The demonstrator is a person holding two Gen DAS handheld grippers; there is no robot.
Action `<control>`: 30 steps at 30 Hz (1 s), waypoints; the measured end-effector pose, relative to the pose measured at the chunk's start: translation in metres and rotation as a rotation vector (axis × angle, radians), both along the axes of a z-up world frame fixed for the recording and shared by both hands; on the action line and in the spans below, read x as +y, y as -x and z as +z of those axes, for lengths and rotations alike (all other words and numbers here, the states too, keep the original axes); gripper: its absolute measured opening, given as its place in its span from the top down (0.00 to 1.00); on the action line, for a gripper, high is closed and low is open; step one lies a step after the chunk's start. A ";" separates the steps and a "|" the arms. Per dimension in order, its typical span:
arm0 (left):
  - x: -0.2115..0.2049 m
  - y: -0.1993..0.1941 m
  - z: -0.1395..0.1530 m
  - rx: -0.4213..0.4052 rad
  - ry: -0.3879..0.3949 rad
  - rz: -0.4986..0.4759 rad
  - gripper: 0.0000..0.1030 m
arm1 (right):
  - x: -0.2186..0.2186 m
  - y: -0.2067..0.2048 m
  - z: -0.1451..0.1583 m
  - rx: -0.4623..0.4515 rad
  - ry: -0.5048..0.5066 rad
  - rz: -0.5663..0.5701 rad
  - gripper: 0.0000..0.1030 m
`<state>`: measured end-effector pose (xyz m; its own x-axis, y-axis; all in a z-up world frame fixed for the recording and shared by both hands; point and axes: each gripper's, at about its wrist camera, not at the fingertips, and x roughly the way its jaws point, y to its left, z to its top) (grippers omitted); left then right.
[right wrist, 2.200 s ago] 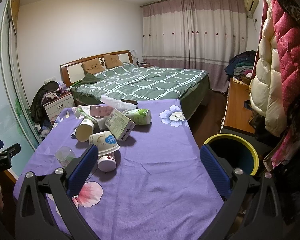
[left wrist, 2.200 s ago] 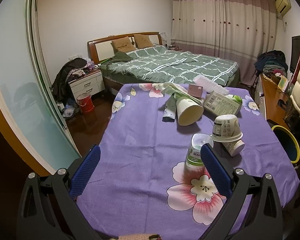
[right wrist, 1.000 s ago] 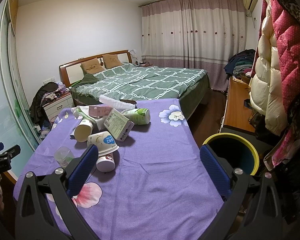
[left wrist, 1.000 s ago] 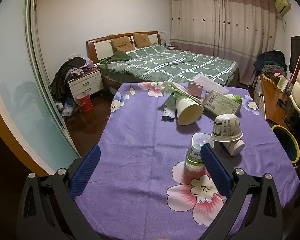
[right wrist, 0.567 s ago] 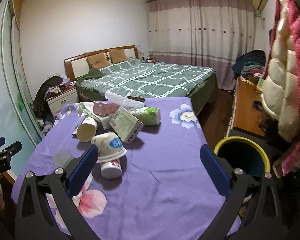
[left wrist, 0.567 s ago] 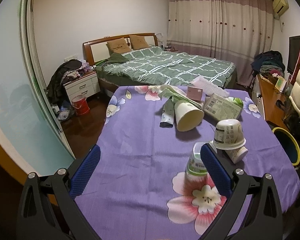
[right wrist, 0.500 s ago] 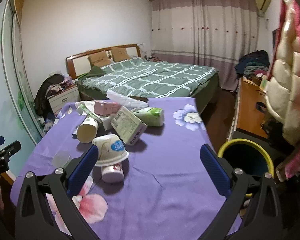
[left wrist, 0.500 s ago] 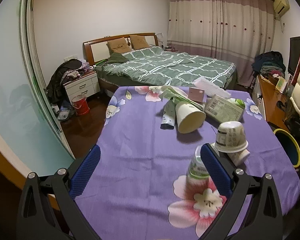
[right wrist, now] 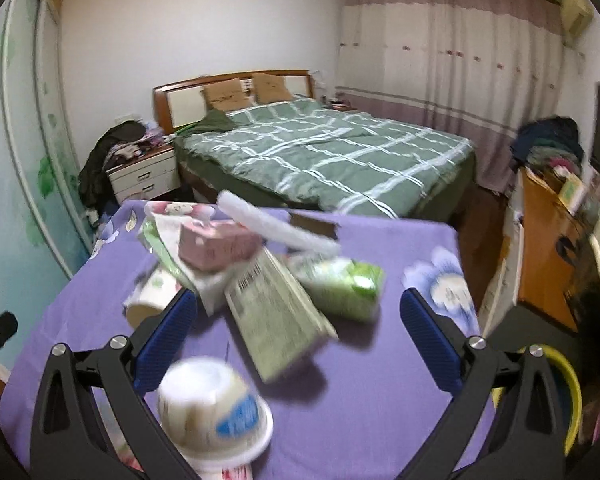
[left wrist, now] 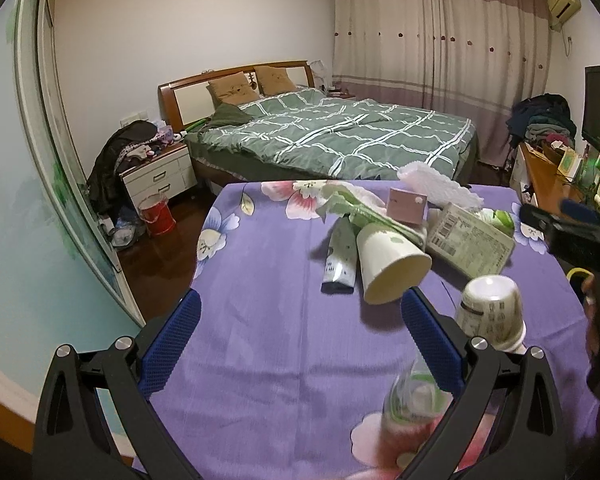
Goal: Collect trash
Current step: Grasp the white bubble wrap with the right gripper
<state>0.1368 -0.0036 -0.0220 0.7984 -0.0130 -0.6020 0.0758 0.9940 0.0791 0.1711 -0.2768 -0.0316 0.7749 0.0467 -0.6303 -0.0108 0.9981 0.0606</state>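
Trash is piled on the purple flowered tablecloth (left wrist: 260, 320). It includes a tipped paper cup (left wrist: 392, 264), a tube (left wrist: 338, 256), a pink box (left wrist: 406, 211), a printed carton (left wrist: 470, 240), an upturned instant-noodle bowl (left wrist: 490, 316) and a clear plastic cup (left wrist: 414, 404). My left gripper (left wrist: 300, 344) is open over bare cloth, left of the clear cup and short of the paper cup. My right gripper (right wrist: 298, 340) is open above the carton (right wrist: 278, 316), with the bowl (right wrist: 214, 412) just below its left finger and a green pack (right wrist: 340, 284) ahead. This view is motion-blurred.
A yellow-rimmed bin (right wrist: 568, 392) stands on the floor at the table's right side. Beyond the table is a bed with a green checked cover (left wrist: 340, 136). There is also a nightstand (left wrist: 160, 176), a red bucket (left wrist: 156, 216) and a wooden desk (right wrist: 548, 248) on the right.
Both grippers have moved forward over the table toward the trash pile, the right one much closer and further left. Their jaws stay wide apart and nothing has been grasped.
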 end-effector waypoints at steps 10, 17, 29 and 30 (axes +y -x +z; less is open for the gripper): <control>-0.009 -0.025 -0.014 0.031 -0.009 -0.004 0.04 | 0.029 -0.104 -0.016 0.055 0.077 0.161 0.22; -0.013 -0.031 -0.022 0.048 -0.005 -0.016 0.04 | 0.044 -0.137 -0.039 0.102 0.120 0.191 0.34; -0.017 -0.029 -0.024 0.054 0.005 -0.036 0.04 | 0.045 -0.111 -0.029 0.057 0.082 0.267 0.84; -0.017 -0.028 -0.023 0.052 0.006 -0.038 0.04 | 0.044 -0.103 -0.023 0.040 0.073 0.271 0.84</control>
<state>0.1648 -0.0201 -0.0451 0.7649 -0.0465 -0.6425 0.1175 0.9907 0.0683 0.2737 -0.2329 -0.0547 0.7147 0.2024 -0.6695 -0.2769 0.9609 -0.0051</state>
